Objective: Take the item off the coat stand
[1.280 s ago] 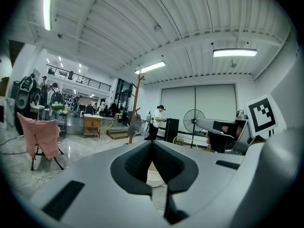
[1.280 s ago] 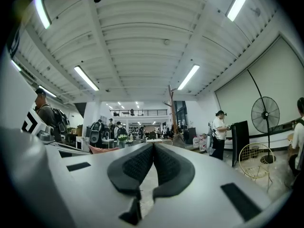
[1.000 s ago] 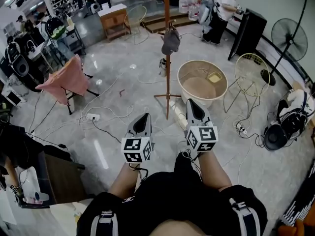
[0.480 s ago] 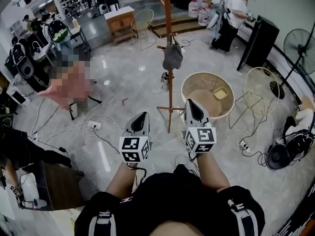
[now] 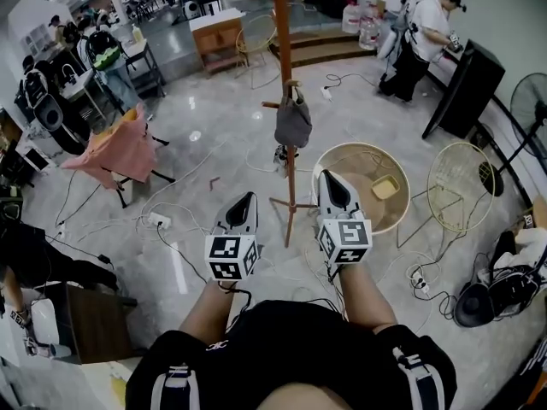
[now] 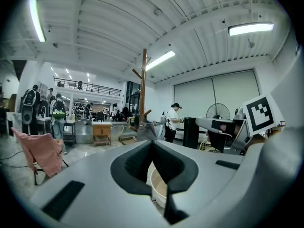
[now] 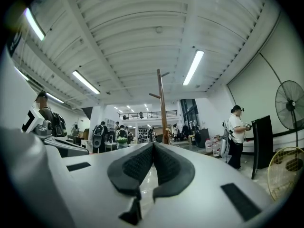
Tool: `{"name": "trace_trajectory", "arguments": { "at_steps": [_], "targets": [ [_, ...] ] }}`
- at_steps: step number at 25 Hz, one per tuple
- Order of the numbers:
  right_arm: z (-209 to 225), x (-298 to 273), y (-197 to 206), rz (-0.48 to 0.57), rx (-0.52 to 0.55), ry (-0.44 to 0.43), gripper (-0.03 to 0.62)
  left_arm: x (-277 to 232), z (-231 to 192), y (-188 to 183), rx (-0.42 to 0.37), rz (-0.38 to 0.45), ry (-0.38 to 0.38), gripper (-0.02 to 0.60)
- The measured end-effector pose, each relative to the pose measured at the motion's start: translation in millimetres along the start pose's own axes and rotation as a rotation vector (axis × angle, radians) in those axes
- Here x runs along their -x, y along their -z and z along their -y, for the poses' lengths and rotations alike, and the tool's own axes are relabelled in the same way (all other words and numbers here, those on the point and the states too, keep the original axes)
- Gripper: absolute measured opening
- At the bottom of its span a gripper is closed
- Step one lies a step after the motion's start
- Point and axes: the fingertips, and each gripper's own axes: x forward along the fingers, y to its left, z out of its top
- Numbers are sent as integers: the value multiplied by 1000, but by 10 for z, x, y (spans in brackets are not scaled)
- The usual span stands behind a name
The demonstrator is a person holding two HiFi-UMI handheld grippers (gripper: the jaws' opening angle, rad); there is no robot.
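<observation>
Grey item (image 5: pixel 293 120): hung from a peg partway up the coat stand (image 5: pixel 281 24), sagging against the pole (a cap or a small bag, I couldn't say which).
Coat stand: stood upright on the floor just ahead of the person, with its foot showing between the two grippers in the head view.
Left gripper (image 5: pixel 247 198): jaws together with nothing between them, held about level and aimed toward the stand, well short of the item.
Right gripper (image 5: pixel 330 178): jaws pressed closed and empty, carried alongside the left one, with the pole dead ahead in its own view.
Round tub (image 5: pixel 363 146): sat on the floor just right of the stand.
Done so far: nothing was off the peg and neither gripper touched the item.
Left to do, by my reckoning: close in, raise a gripper to the item, part its jaws, clamp the fabric and lift it clear of the peg.
</observation>
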Motion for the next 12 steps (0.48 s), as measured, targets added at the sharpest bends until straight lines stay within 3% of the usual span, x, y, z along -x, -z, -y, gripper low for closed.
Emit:
{"name": "trace_trajectory", "arguments": {
  "at_steps": [5, 12],
  "targets": [
    [391, -334, 44, -28, -5, -6, 17, -440, 75, -14, 10, -23, -8, 17],
    [606, -657, 158, -57, 7, -21, 17, -818, -31, 66, 45, -40, -24, 17]
  ]
}}
